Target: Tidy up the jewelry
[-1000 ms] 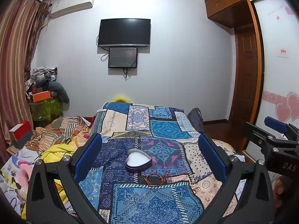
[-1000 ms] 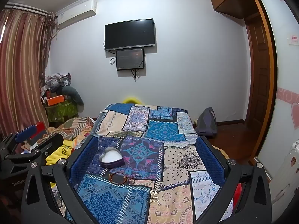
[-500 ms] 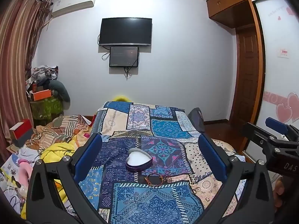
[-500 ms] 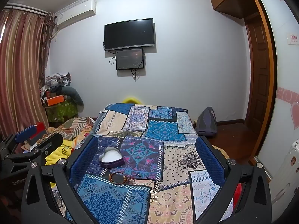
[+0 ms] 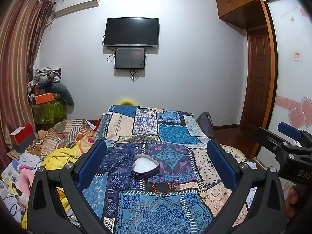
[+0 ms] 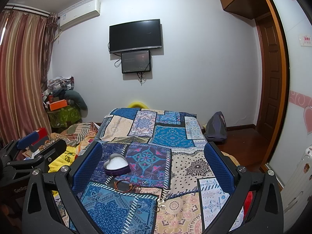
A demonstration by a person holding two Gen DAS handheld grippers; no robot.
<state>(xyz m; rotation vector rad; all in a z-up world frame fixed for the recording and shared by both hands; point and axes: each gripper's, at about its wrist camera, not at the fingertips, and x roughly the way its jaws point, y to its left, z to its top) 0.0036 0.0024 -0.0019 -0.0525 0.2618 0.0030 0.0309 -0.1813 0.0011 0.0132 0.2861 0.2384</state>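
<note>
Left gripper point(image 5: 156, 163) spread wide, empty, hovering above patchwork bedspread point(image 5: 171, 134); right gripper point(image 6: 153, 162) same, jaws wide apart, holding nothing. Heart-shaped box point(image 5: 145, 165) lidless, white lining showing, sitting on a dark purple patch, framed between left fingers in left view, close to left finger in right view. Beaded bracelet point(image 5: 162, 186) lying flat just in front of box, nearer the cameras, not touching it. Small silver pieces point(image 6: 144, 183) just beside bracelet, too small to name. Two gold ring-shaped pieces point(image 6: 161, 204) further toward near edge, apart from the rest, likely earrings. Nothing visibly in box yet, so task probably at the start; likely step: approach and pick up bracelet. For a clean pick: come down steeply over the bracelet, straddle one arc of the beads rather than the whole loop, pinch low against the fabric without snagging the bedspread, lift straight, then release over the white lining. Soft bedding probably gives under pressure, so press lightly. Box light, may slide if bumped; worth steadying with the other gripper.
</note>
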